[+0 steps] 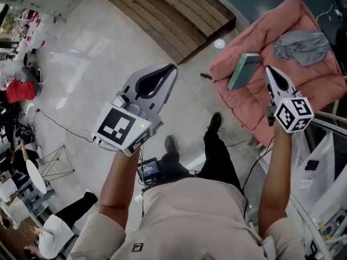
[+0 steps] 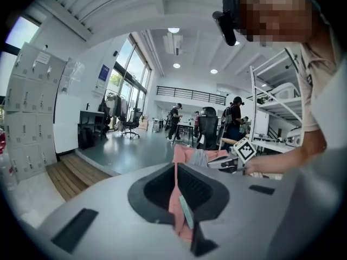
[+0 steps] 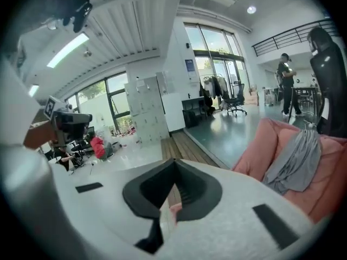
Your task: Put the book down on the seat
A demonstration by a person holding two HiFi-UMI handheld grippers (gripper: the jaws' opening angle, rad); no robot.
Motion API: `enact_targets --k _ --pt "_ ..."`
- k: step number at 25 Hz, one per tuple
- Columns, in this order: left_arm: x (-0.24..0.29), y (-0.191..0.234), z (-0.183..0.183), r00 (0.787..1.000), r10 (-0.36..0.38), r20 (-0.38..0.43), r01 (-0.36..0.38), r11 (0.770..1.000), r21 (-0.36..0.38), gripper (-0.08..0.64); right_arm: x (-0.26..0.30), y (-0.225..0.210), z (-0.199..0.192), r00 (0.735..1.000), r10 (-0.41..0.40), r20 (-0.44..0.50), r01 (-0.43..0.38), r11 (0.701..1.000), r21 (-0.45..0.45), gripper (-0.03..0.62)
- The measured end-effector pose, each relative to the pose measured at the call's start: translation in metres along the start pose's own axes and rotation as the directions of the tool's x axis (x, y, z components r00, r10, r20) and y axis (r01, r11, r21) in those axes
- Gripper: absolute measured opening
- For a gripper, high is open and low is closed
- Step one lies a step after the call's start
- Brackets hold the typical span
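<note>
Closest to us is our own beige shirt (image 1: 190, 215), with both forearms reaching out from it over the floor (image 1: 108, 64). Our right hand-held gripper (image 1: 269, 72) hovers over the pink seat (image 1: 255, 107), its jaws pressed together on nothing; its own view shows only a thin slit between them, with floor and a bit of pink cushion beyond. The book (image 1: 243, 70) lies flat on the seat just to the left of that jaw tip, near it but, as far as we can tell, not touching. Its long axis runs away from us and slightly to the right, roughly alongside the line of the right jaws. A grey cloth (image 1: 302, 46) lies further back on the seat, apart from the book.

Our left hand-held gripper (image 1: 171, 69) is also closed and empty. It hangs over the floor well apart from the seat, pointing towards the book, which shows through its jaw slit in the left gripper view. The right arm is clearly the nearer one.

We judge the book to be already down and free, so what remains looks like drawing the right arm back without brushing the book's right edge.
</note>
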State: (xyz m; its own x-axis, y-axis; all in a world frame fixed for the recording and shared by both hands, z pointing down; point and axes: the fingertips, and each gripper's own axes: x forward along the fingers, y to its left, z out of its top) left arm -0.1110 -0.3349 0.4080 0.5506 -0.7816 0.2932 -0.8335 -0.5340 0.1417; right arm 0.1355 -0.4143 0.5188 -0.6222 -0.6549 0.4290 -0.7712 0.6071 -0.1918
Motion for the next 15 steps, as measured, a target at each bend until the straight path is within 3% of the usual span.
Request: enact_targets --k 7,15 --pt "-0.080 -0.011 0.054 0.995 -0.008 0.098 0.003 0.999 0.050 0.020 -0.065 0.118 0.085 0.994 0.089 0.059 -0.082 0.990 -0.115 -0.008" --pt "-0.151 -0.034 0.110 0.981 -0.046 0.188 0.023 0.992 0.124 0.020 -0.134 0.216 0.153 0.983 0.143 0.110 -0.115 0.967 -0.229 -0.008"
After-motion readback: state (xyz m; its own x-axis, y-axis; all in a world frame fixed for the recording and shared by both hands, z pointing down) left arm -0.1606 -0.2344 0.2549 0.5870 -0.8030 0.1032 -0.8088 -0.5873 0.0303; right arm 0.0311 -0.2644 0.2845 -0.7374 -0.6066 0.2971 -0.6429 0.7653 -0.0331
